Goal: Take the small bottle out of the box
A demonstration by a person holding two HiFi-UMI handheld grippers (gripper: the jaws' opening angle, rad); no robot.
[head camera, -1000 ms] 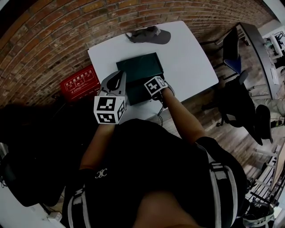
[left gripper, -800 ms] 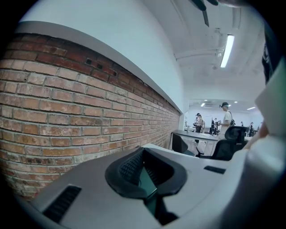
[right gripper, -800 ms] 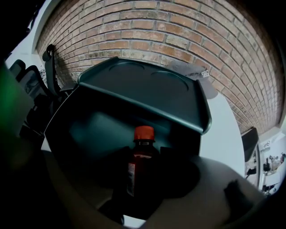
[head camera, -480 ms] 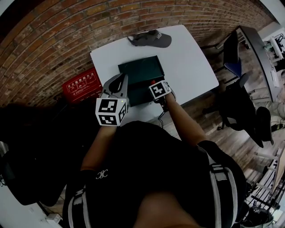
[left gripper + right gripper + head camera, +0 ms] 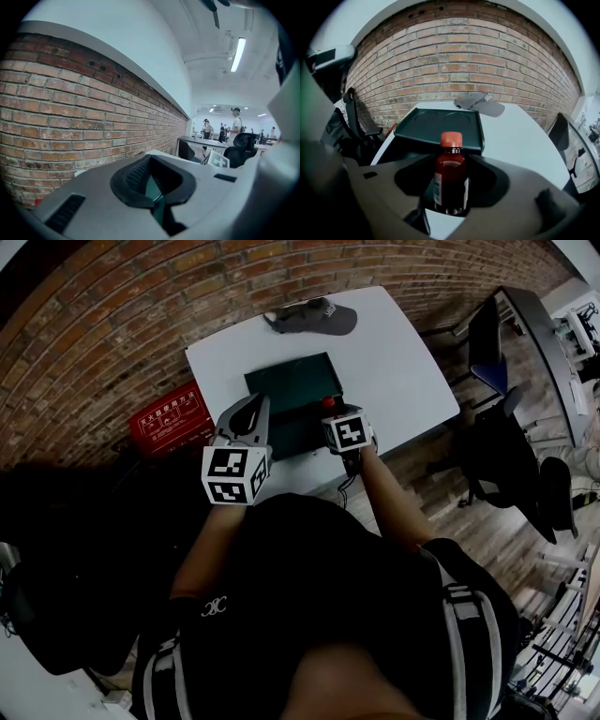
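Nearest, the left gripper (image 5: 253, 409) hovers over the near left part of the table (image 5: 403, 362), just left of the box (image 5: 291, 395). Its jaws are drawn together to a thin slit with nothing between them, and it touches nothing that I can see. Just right of it, the right gripper (image 5: 450, 202) has the bottle (image 5: 451, 171) upright between its jaws. They stand only as wide apart as the bottle's body and press on its lower half, leaving the orange-red cap (image 5: 328, 402) free above. The bottle looks small and rigid and is filled with red liquid. I judge it light and stiff enough to bear a firm squeeze, but round and smooth-walled, so it may slip or swivel if the grip slackens or it is tipped. Whether it is glass or plastic I cannot tell, so it is best treated as breakable. The body is the right place to hold, low and square across as here, not the narrow neck or cap. The bottle sits by the near right edge of the box with a patch of white table showing beneath it, so it appears to be out of the box. Beyond lies the dark green box, open, with two round hollows in its far part. Farther off a grey hat (image 5: 314, 315) rests at the table's far edge, then the brick wall (image 5: 459, 61).
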